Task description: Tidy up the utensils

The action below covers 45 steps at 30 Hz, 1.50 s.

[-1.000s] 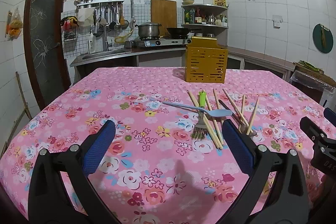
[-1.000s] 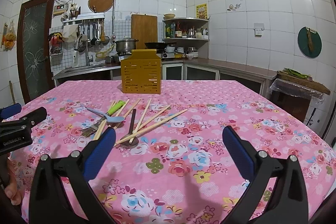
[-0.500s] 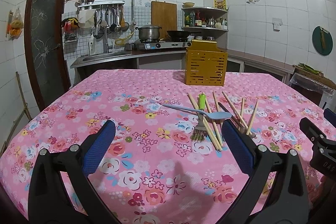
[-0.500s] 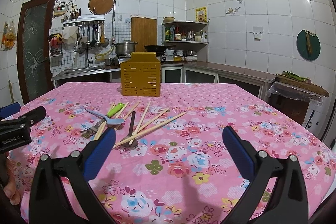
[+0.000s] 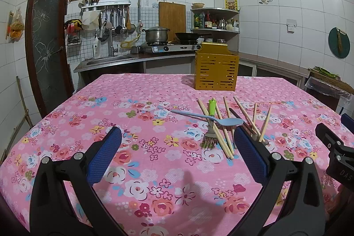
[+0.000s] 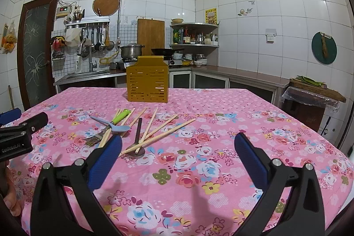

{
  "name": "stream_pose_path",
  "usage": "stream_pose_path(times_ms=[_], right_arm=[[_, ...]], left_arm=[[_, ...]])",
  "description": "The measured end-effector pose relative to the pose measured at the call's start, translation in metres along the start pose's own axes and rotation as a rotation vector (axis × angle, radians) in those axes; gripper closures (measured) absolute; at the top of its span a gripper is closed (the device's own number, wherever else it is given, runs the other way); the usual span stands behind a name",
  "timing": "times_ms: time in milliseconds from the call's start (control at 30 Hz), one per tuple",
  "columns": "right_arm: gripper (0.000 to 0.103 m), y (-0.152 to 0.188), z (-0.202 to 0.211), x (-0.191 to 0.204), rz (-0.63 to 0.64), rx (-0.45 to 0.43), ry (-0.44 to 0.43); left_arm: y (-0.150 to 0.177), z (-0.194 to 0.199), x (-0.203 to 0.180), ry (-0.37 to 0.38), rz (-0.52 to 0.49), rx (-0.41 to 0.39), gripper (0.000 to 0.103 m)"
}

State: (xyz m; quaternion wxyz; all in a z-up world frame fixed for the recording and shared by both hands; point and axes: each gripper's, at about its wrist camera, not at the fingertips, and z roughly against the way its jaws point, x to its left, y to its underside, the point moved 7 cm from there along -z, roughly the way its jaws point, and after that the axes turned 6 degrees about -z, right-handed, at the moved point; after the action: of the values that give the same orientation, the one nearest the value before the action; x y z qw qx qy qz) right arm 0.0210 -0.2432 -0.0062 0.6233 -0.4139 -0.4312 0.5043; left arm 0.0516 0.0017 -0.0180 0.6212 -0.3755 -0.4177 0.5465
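A loose pile of utensils lies mid-table: a blue spoon (image 5: pixel 208 119) (image 6: pixel 115 125), a green-handled fork (image 5: pixel 211 118) (image 6: pixel 106 129), a dark spoon (image 6: pixel 137 136) and several wooden chopsticks (image 5: pixel 215 128) (image 6: pixel 159 131). Behind them stands a slotted yellow utensil holder (image 5: pixel 216 69) (image 6: pixel 147 82). My left gripper (image 5: pixel 177 148) hovers open just short of the pile, nothing between its blue pads. My right gripper (image 6: pixel 178 150) is open too, right of the pile and empty.
A pink floral cloth (image 5: pixel 137 116) covers the table. The right gripper's body (image 5: pixel 336 152) shows at the left view's right edge, the left one (image 6: pixel 17 136) at the right view's left edge. Kitchen counter, stove and pots stand behind.
Both views have tilted up slightly, so the table scene sits a little lower in frame. The utensils have not moved and both grippers stay open.
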Motion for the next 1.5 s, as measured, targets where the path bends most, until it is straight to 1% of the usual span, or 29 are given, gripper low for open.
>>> stream_pose_path(times_ms=[1167,1367,1500], right_arm=[[0.004,-0.0006,0.0000,-0.0007,0.001,0.000,0.003],[0.004,-0.0020,-0.0001,-0.0021,-0.002,-0.002,0.001],[0.004,-0.0047,-0.0022,-0.0043,-0.005,0.006,-0.004]], left_arm=[[0.0012,0.0000,-0.0002,0.000,0.002,0.000,0.005],[0.0030,-0.0026,-0.0017,0.002,-0.001,0.016,0.005],[0.0035,-0.0073,-0.0020,0.004,-0.004,0.041,0.005]])
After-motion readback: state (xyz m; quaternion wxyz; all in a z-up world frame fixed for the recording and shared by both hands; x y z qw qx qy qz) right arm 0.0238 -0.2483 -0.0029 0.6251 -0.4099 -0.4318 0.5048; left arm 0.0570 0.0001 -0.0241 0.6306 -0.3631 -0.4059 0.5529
